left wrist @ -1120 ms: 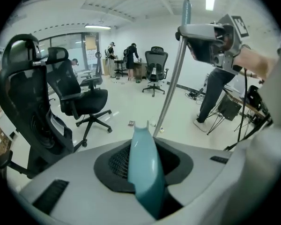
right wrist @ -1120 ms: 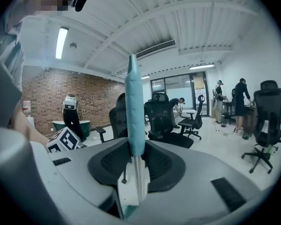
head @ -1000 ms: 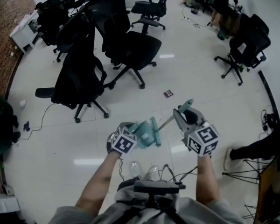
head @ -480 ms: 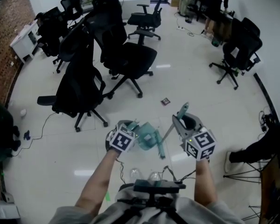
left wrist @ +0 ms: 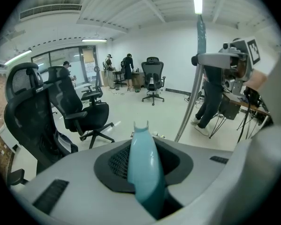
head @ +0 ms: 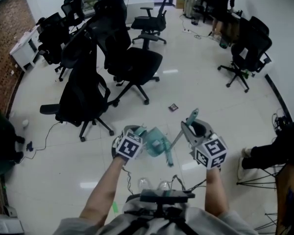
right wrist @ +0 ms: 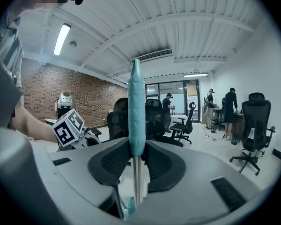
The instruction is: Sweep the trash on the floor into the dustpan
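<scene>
In the head view my left gripper (head: 135, 140) is shut on the handle of a teal dustpan (head: 157, 143), held off the floor in front of me. The left gripper view shows that teal handle (left wrist: 145, 168) clamped between the jaws. My right gripper (head: 192, 125) is shut on the broom (head: 175, 140); its teal grip points up and its metal shaft slants down-left to the dustpan. In the right gripper view the teal grip (right wrist: 136, 111) stands upright between the jaws. A small dark piece of trash (head: 173, 107) lies on the white floor beyond both tools.
Black office chairs stand ahead at the left (head: 83, 94), at the centre (head: 132, 58) and at the far right (head: 245, 48). A person's dark leg and shoe (head: 264, 153) are at the right, next to tripod legs (head: 257, 180). A cable (head: 44, 131) trails at the left.
The left gripper has lifted the dustpan a little, and the dustpan has turned. The right gripper has shifted slightly with the broom. The head view has tipped up towards the room.
</scene>
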`<state>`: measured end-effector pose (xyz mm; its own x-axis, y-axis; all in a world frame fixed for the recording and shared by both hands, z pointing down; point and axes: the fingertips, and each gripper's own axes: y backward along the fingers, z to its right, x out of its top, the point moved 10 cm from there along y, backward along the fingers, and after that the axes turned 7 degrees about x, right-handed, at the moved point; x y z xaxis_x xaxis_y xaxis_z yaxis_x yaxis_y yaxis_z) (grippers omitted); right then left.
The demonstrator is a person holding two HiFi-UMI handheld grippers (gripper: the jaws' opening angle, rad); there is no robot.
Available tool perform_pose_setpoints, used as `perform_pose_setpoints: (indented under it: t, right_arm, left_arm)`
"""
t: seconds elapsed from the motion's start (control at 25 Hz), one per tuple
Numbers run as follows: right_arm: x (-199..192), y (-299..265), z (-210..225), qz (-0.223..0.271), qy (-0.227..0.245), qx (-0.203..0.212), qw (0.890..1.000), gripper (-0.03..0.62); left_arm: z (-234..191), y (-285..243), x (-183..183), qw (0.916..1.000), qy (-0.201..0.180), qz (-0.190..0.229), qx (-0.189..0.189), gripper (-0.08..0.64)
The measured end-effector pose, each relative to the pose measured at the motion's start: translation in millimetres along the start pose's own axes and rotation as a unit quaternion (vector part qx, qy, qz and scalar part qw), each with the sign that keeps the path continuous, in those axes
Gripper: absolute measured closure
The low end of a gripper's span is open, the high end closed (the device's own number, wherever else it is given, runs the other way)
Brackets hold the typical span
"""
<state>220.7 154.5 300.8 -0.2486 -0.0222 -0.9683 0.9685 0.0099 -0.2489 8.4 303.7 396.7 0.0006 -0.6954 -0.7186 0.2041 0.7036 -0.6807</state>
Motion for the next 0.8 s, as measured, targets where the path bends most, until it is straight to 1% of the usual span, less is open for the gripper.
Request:
perform_pose_setpoints:
  t: [0.24, 0.4, 0.56, 0.8]
  right_arm:
    - [-2.2, 2.3, -1.9, -0.001, -0.001, -0.007, 1.0, 0.488]
    - [-1.5, 2.4, -2.6, -0.006, -0.001, -0.017, 1.0, 0.488]
    - [0.1, 0.5, -4.2, -0.011, -0.002, -0.033, 0.999, 0.488]
    - [-6.2, -4.6, -7.2, -0.018, -0.008, -0.061, 0.998, 0.488]
  left_arm:
    - [-4.3, -1.2, -2.1, 0.9999, -0.013, -0.006, 0.008, 0.454]
    - [-1.5, -1.5, 3.1, 0.9996, -0.023, 0.002, -0.016, 0.454]
    - [-10.1, -5.4, -2.1, 0.9995, -0.027, -0.011, -0.014, 0.454]
    - [-18.9, -14.7, -6.1, 0.9983, -0.042, -0.006, -0.041, 0.454]
